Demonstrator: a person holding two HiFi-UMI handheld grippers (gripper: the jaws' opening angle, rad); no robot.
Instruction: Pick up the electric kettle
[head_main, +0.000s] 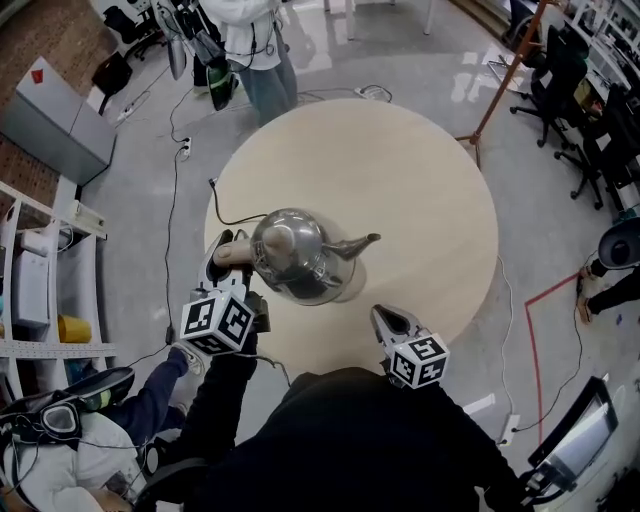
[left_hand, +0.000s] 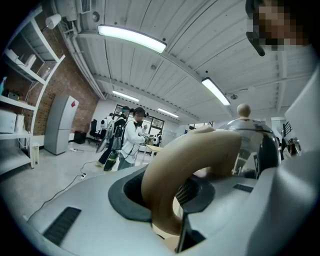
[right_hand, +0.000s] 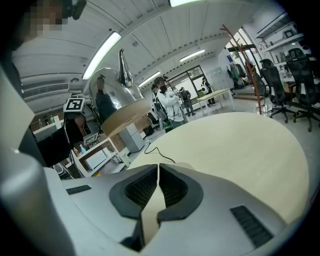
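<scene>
The electric kettle (head_main: 290, 252) is shiny steel with a curved spout and a beige handle (head_main: 231, 250). In the head view it sits over the near left part of the round table (head_main: 400, 180). My left gripper (head_main: 233, 266) is shut on the handle. The left gripper view shows the handle loop (left_hand: 192, 160) clamped between the dark pads, with the kettle body (left_hand: 252, 137) beyond. The right gripper view shows the kettle (right_hand: 112, 95) hanging above the tabletop (right_hand: 240, 150). My right gripper (head_main: 392, 322) is at the table's near edge, shut and empty (right_hand: 158, 186).
A black power cord (head_main: 225, 212) lies on the table's left side and runs off its edge. A person (head_main: 250, 50) stands beyond the table. A coat stand (head_main: 510, 70) and office chairs (head_main: 570, 90) are at the right. Shelving (head_main: 40, 290) is at the left.
</scene>
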